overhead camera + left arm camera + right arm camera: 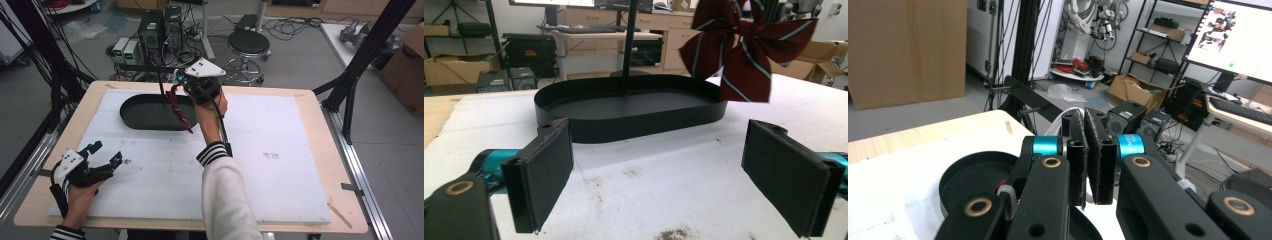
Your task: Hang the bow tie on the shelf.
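A dark red bow tie with grey stripes [180,111] hangs from my right gripper [175,86] over the right end of a black oval tray [135,123]. In the left gripper view the bow tie [744,50] floats above the tray wall [634,125]. The right gripper [1091,120] has its pads pressed together, and a bit of red shows beneath it. A thin black post [629,45] rises from the tray and carries a crossbar [145,66]. My left gripper [107,153] rests open at the near left of the white mat, its jaws [659,170] wide apart and holding nothing.
A white foam mat [280,165] covers most of the wooden table [310,100]. Black frame struts [360,55] stand at the right rear corner. A stool [248,42] and computers [160,27] sit on the floor beyond the far edge.
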A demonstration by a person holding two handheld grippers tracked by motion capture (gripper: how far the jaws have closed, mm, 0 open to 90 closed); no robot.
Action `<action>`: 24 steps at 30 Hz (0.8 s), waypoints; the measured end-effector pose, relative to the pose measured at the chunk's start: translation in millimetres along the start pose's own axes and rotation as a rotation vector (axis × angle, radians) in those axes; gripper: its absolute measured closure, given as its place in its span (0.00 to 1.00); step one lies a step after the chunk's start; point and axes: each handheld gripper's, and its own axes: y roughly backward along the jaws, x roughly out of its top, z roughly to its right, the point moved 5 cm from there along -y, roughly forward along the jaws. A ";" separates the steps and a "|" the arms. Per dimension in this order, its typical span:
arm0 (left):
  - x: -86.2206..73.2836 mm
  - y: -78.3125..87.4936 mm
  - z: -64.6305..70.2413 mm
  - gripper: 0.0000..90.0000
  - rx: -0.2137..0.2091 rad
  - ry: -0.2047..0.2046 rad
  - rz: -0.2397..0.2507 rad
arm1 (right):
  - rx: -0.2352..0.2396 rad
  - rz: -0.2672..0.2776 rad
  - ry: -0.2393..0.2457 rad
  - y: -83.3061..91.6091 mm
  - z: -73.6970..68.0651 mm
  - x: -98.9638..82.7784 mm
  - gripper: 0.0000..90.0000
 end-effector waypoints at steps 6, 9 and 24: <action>0.0 0.3 -0.2 0.15 -0.001 0.002 0.002 | 0.000 0.004 -0.010 -21.5 -4.6 0.1 0.98; 0.0 0.3 -0.2 0.15 -0.001 0.002 0.002 | 0.008 -0.001 -0.016 -33.2 -5.5 0.2 0.98; 0.1 2.3 -0.3 0.15 -0.007 -0.005 0.012 | 0.003 -0.039 -0.044 -78.7 -8.9 -16.2 0.98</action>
